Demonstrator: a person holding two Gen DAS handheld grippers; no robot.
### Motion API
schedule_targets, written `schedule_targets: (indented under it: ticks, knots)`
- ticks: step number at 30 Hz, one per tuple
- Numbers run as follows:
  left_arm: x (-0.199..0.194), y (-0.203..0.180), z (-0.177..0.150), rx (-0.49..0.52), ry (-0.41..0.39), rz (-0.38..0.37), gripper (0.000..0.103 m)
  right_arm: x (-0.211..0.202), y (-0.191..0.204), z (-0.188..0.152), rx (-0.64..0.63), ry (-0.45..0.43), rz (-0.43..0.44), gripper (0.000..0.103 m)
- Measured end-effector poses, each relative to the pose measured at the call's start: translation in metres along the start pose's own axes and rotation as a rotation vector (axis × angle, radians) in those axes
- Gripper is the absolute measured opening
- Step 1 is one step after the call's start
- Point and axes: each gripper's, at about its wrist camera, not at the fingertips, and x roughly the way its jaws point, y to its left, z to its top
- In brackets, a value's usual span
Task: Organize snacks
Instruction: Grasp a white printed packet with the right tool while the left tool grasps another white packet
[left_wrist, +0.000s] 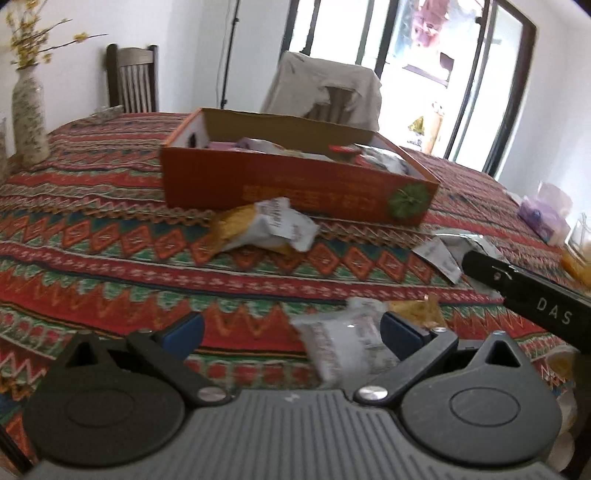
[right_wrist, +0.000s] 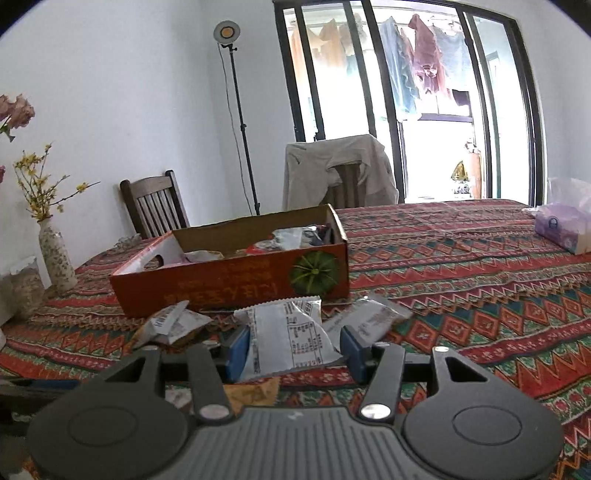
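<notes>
An orange cardboard box (left_wrist: 295, 184) with several snacks inside stands on the patterned tablecloth; it also shows in the right wrist view (right_wrist: 229, 284). My left gripper (left_wrist: 291, 332) is open, with a white snack packet (left_wrist: 343, 343) lying next to its right finger. A yellow-white packet (left_wrist: 262, 227) lies in front of the box. My right gripper (right_wrist: 291, 349) has its blue pads on both sides of a white snack packet (right_wrist: 288, 336); whether they press it I cannot tell. Two more packets (right_wrist: 173, 325) (right_wrist: 369, 317) lie beside it.
A vase with yellow flowers (left_wrist: 27, 114) stands at the far left. A purple tissue pack (right_wrist: 561, 229) lies at the far right. Two chairs (right_wrist: 155, 206) stand behind the table, one draped with cloth. The right gripper's black body (left_wrist: 535, 299) shows at the right edge.
</notes>
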Motion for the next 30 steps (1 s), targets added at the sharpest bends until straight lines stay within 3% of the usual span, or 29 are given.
schedule_targets:
  ticks: [16,21,24,26,30]
  knots:
    - [0.024,-0.020,-0.011,0.035,0.037,0.067,0.101,-0.001,-0.015,-0.011,0.022,0.007,0.026,0.052]
    - [0.020,-0.019,-0.013,0.046,0.014,0.048,0.085,-0.002,-0.013,-0.012,0.018,0.008,0.030,0.052]
    - [0.017,-0.019,-0.014,0.061,0.002,0.034,0.059,-0.002,-0.010,-0.013,0.012,0.010,0.032,0.052]
    - [0.015,-0.017,-0.015,0.070,-0.005,0.018,0.049,-0.002,-0.008,-0.013,0.008,0.011,0.031,0.052]
    - [0.011,-0.012,-0.015,0.052,-0.021,-0.025,0.046,-0.002,-0.005,-0.013,-0.001,0.011,0.029,0.052]
